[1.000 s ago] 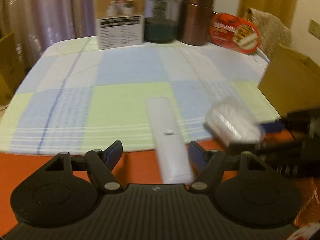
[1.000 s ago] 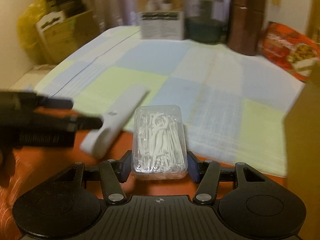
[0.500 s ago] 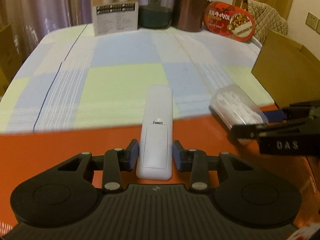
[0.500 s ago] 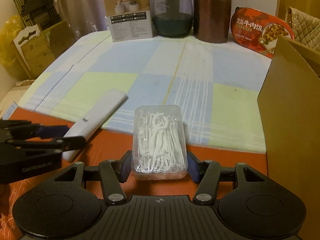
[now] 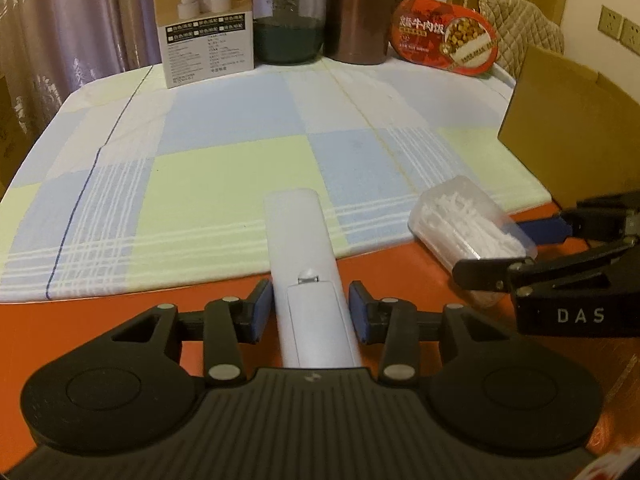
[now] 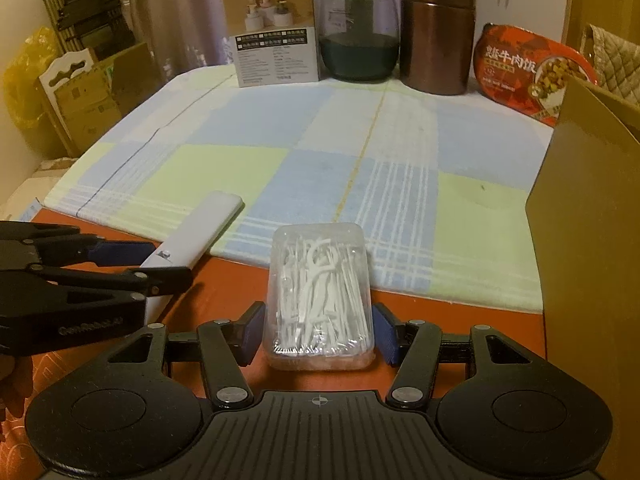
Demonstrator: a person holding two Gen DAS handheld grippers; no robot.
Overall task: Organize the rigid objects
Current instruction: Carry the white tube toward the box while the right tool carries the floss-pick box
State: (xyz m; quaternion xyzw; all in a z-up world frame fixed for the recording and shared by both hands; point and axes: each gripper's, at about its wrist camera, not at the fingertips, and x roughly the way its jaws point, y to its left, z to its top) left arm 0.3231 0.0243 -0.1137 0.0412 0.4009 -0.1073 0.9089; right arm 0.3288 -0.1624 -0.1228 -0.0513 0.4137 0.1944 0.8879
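The left gripper has the white remote between its blue pads, and its jaws are opening a little. The right gripper, marked "DAS", squeezes the clear box of floss picks. At 2 o'clock sits a red food tub with Chinese writing.

"das" on right gripper

Left gripper tilted downward, jaws opening a little, blue pads close along the white remote between them. Right gripper pitched down alike, pads clamped on the clear floss-pick box.
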